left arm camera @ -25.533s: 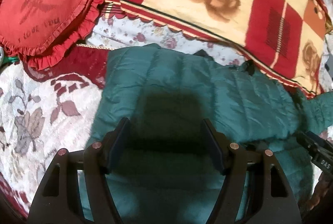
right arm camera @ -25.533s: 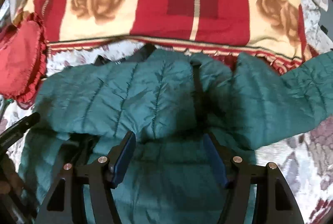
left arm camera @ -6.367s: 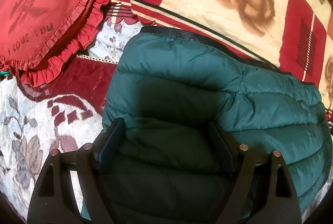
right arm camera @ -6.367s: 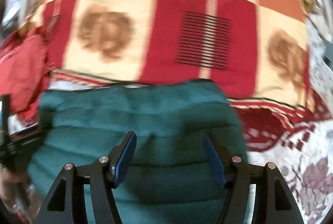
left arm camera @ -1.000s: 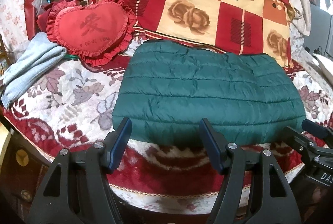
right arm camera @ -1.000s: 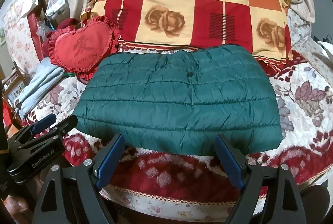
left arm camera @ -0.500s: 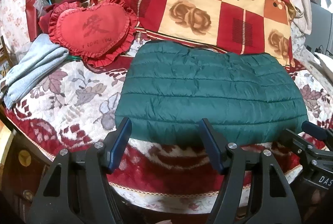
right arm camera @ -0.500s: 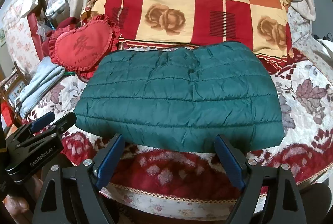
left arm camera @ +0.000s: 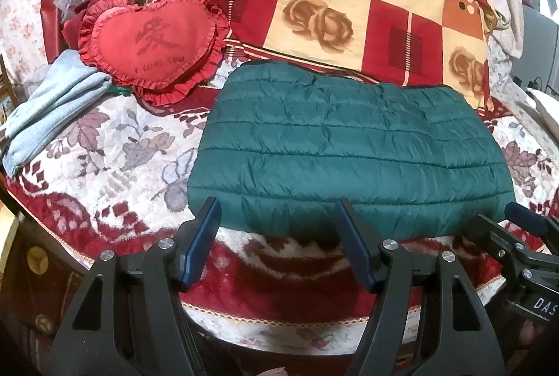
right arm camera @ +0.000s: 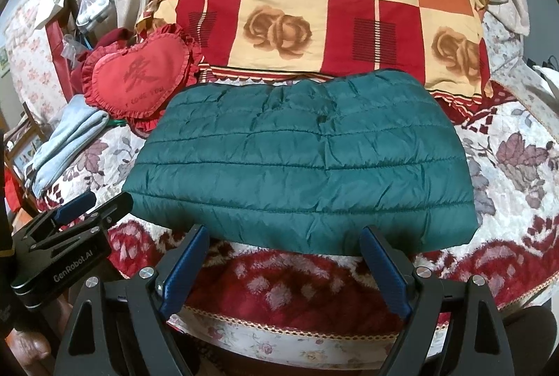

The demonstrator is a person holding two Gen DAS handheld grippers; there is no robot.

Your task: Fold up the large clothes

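A dark green quilted puffer jacket point(left arm camera: 349, 152) lies folded into a flat rectangle on the flowered bedspread point(left arm camera: 115, 166); it also shows in the right wrist view point(right arm camera: 304, 173). My left gripper point(left arm camera: 277, 218) is open and empty, held back just off the jacket's near edge. My right gripper point(right arm camera: 283, 245) is open and empty too, also just short of the near edge. The left gripper shows at the left of the right wrist view point(right arm camera: 77, 215), and the right gripper at the right of the left wrist view point(left arm camera: 517, 229).
A red heart cushion point(left arm camera: 150, 40) and a folded pale blue cloth point(left arm camera: 52, 103) lie left of the jacket. A red and cream checked quilt point(left arm camera: 332, 12) is piled behind it. The bed's front edge point(right arm camera: 297, 320) runs under my grippers.
Both grippers have drawn slightly back and down from the folded jacket. The jacket has not moved.
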